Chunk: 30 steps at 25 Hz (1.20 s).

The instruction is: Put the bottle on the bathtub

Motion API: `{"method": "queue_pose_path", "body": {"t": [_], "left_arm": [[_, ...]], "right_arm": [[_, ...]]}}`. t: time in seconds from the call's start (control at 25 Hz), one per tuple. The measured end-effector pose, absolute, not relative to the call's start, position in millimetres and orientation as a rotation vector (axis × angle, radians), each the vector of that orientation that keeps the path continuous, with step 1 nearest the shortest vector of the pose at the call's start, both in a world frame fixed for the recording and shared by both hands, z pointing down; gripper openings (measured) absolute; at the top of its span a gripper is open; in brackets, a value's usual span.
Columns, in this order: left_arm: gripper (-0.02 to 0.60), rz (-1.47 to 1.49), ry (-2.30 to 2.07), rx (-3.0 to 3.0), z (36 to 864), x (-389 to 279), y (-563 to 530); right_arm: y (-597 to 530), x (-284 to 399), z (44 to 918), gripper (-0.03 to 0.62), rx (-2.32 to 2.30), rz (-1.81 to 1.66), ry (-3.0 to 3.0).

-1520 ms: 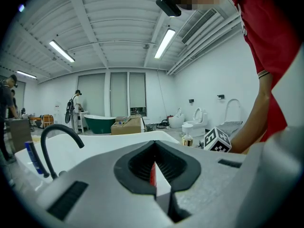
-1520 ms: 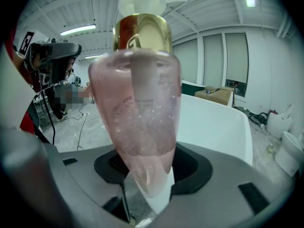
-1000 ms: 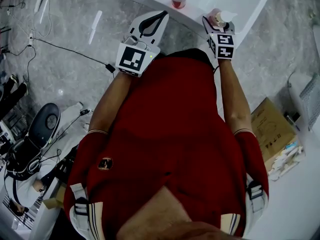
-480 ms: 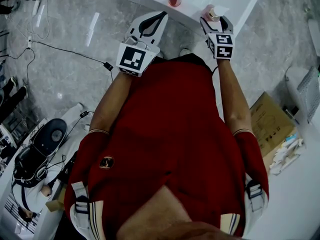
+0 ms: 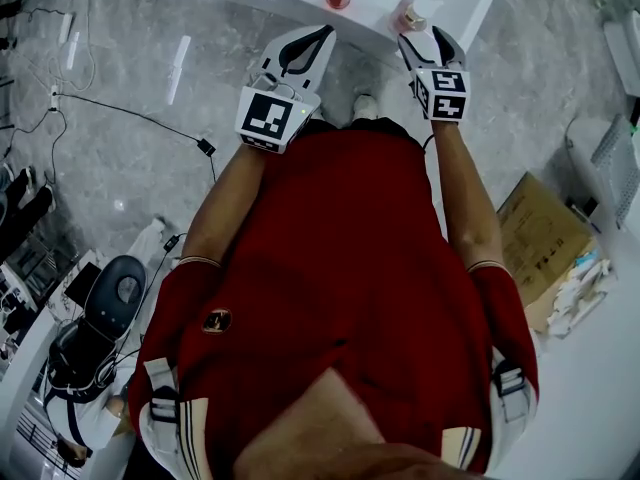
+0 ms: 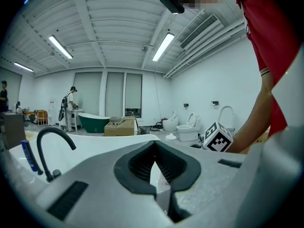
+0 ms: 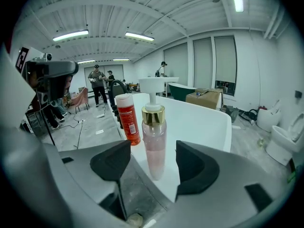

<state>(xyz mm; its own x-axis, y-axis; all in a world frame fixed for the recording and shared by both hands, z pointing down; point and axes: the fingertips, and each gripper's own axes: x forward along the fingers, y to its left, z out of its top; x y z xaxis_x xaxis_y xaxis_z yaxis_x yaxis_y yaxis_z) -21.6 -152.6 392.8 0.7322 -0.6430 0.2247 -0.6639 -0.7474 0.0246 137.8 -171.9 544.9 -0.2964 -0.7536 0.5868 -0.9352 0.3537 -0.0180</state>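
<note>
Pump bottle (image 7: 154, 139) upright on the bathtub (image 7: 202, 120) edge, just beside an orange bottle (image 7: 127, 118); right gripper (image 5: 426, 44) jaws apart either side, not touching; left gripper (image 6: 155, 163) jaws together, empty.

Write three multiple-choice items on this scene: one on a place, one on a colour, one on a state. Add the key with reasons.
1. Where does the pump bottle stand?
A. on the floor
B. on the bathtub rim
C. in a box
2. The capped bottle behind it is:
A. orange-red
B. blue
C. green
3. On the right gripper, the jaws are:
A. clamped on the pump bottle
B. apart, flanking it
C. shut, empty
Key: B, its base rests on the white rim; A, its body shows orange-red; B, gaps show beside both pads.
</note>
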Motion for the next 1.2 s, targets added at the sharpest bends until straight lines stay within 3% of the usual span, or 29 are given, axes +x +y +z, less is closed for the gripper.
{"method": "queue_pose_path", "body": {"t": [0.12,0.32,0.72,1.2], "left_arm": [[0.006,0.299,-1.047,2.832,394,-18,-146],[0.008,0.290,-1.016,2.844,394,-15,-143],[0.008,0.235,-1.003,2.857,381,-13,-132],[0.008,0.178,-1.040,2.846,368,-23,-125]], "right_arm": [[-163,134,536,0.271,1.471,0.489,-2.153],[-153,116,509,0.168,1.487,0.473,-2.235],[-146,90,440,0.026,1.533,0.367,-2.373],[-124,51,386,-0.002,1.470,0.350,-2.542]]}}
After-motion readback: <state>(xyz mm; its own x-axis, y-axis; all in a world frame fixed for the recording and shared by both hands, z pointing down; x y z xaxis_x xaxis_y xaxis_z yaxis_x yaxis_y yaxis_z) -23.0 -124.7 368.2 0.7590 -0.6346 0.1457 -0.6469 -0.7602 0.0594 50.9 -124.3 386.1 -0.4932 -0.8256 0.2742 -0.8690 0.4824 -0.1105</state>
